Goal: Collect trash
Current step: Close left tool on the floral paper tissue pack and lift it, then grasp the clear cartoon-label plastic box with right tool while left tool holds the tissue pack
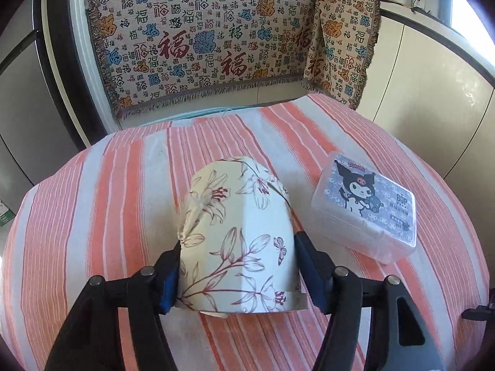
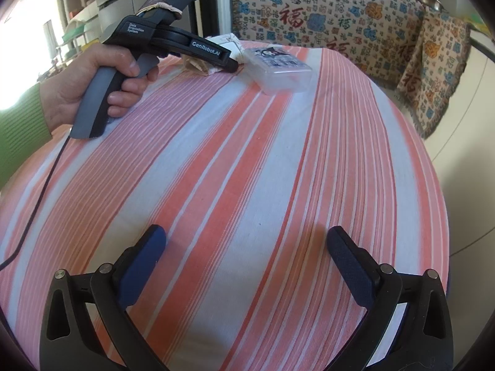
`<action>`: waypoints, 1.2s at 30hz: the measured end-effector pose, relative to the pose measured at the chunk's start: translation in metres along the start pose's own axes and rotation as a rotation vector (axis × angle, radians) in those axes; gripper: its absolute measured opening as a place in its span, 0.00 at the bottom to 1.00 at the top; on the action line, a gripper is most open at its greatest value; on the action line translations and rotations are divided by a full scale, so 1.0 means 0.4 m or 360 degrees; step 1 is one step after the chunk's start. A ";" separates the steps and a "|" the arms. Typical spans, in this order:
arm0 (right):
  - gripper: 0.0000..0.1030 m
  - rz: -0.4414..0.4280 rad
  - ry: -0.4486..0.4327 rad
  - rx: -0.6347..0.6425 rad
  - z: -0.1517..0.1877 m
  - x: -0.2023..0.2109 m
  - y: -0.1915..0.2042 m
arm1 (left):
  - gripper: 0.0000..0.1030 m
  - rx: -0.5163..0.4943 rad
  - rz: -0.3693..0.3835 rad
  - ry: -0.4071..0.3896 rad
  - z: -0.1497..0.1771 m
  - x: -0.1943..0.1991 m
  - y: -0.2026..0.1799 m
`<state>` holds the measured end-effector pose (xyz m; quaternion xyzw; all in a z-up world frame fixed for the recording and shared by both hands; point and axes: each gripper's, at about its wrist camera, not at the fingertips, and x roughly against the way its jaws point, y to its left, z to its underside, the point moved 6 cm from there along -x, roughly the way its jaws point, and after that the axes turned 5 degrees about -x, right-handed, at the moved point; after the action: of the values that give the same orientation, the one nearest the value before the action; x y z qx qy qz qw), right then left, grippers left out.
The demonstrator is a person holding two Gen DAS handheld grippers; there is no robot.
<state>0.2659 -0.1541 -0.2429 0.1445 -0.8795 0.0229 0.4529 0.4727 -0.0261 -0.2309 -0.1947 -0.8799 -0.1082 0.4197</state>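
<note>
The left hand-held gripper (image 1: 236,273) grips a floral paper wad (image 1: 238,241) between its blue pads, the wad resting on the striped bench (image 1: 92,216). Just right of it lies a clear box (image 1: 365,205) with a cartoon label, close beside the right finger. The right hand-held gripper (image 2: 246,244) hovers wide and empty, well apart. A patterned blanket (image 1: 201,46) hangs behind.

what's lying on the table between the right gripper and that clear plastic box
Nothing: in the right wrist view only bare striped tablecloth stretches from the open right gripper to the clear plastic box.
</note>
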 end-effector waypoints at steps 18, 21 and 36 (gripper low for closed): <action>0.99 0.0036 0.0063 -0.0034 -0.095 -0.051 -0.042 | 0.64 0.0170 -0.0187 0.0013 0.367 0.299 -0.001; 1.00 0.0031 0.0051 -0.0047 -0.172 -0.115 -0.066 | 0.65 0.0178 -0.0180 0.0015 0.367 0.296 -0.003; 0.66 0.0040 -0.0065 -0.0043 -0.350 -0.224 -0.069 | 0.65 0.0175 -0.0201 0.0016 0.370 0.290 -0.017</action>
<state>0.4331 -0.1355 -0.2352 0.1278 -0.8905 0.0136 0.4364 0.3002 0.0494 -0.2330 -0.1151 -0.8930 -0.0870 0.4264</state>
